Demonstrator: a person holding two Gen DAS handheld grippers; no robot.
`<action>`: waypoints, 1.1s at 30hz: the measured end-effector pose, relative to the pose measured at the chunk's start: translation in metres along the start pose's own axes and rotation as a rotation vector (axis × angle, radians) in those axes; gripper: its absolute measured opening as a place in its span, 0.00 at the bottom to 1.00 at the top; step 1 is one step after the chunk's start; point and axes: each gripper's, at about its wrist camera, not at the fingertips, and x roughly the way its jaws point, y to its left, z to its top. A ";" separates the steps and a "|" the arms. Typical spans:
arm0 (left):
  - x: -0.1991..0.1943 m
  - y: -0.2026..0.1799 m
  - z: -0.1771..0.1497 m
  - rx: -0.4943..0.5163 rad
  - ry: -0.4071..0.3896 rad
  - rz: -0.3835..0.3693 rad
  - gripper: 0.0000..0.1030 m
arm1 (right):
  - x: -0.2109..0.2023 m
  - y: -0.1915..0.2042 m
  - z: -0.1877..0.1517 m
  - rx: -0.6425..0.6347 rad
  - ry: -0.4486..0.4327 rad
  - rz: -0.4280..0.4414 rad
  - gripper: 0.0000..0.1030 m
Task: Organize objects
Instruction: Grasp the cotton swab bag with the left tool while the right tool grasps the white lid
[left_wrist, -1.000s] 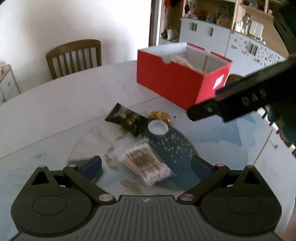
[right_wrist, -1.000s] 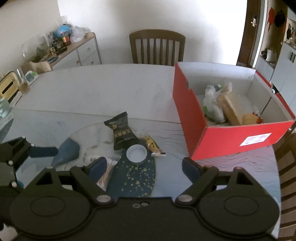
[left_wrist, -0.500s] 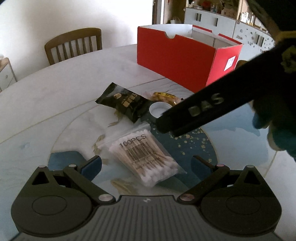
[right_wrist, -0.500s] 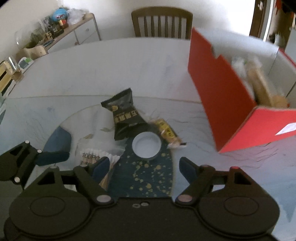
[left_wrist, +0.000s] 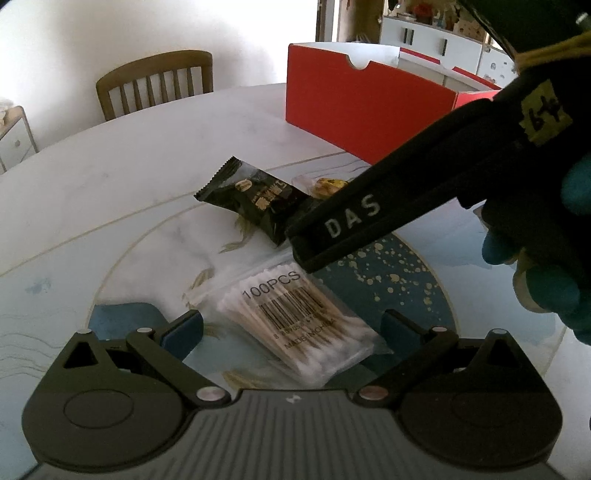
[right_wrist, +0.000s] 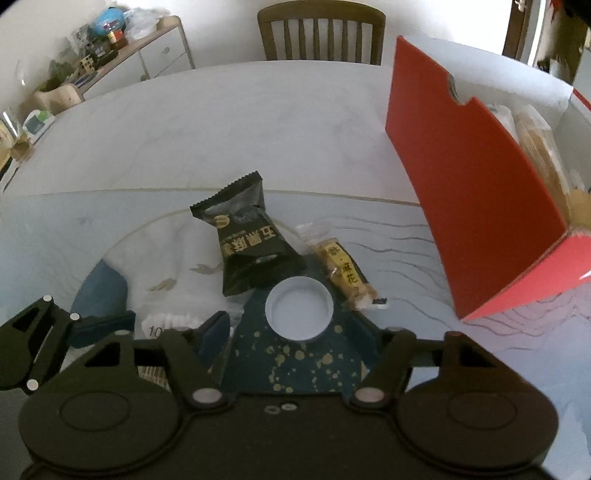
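A: Nearest first. The left gripper (left_wrist: 291, 325) is spread wide over the bag of cotton swabs (left_wrist: 295, 325); no pad is seen touching it, so nothing is grasped yet. For a clean pick, the pads should be lowered astride the bag's narrow width and closed on the stiff bundle of sticks, not on the loose film.

B: Noted. And the right gripper (right_wrist: 299, 328)?

A: Its jaws have just been closing. The white cap (right_wrist: 299, 314) lies between them on the table (right_wrist: 221, 129), open side up, with a gap visible at each side. Not gripped. It is judged that the jaws should be centred on the shallow rim before closing, or the cap may be pushed away.

B: Appearance of the things?

A: The bag is clear and flat, printed "100PCS" with a barcode. Beyond the cap lie a black snack packet (right_wrist: 247, 236) and a yellow snack packet (right_wrist: 343, 273), just beside each other. Farthest, the red box (right_wrist: 472, 184) stands open, already holding wrapped goods.
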 end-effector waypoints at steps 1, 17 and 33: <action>0.000 -0.001 0.000 0.004 0.000 0.003 0.99 | 0.000 0.001 0.000 -0.007 -0.001 -0.008 0.62; -0.006 -0.002 0.007 0.030 -0.008 0.006 0.48 | -0.009 0.004 -0.005 0.024 -0.002 -0.047 0.37; -0.039 0.004 -0.011 -0.046 -0.007 -0.057 0.32 | -0.067 -0.011 -0.043 0.049 -0.027 -0.018 0.37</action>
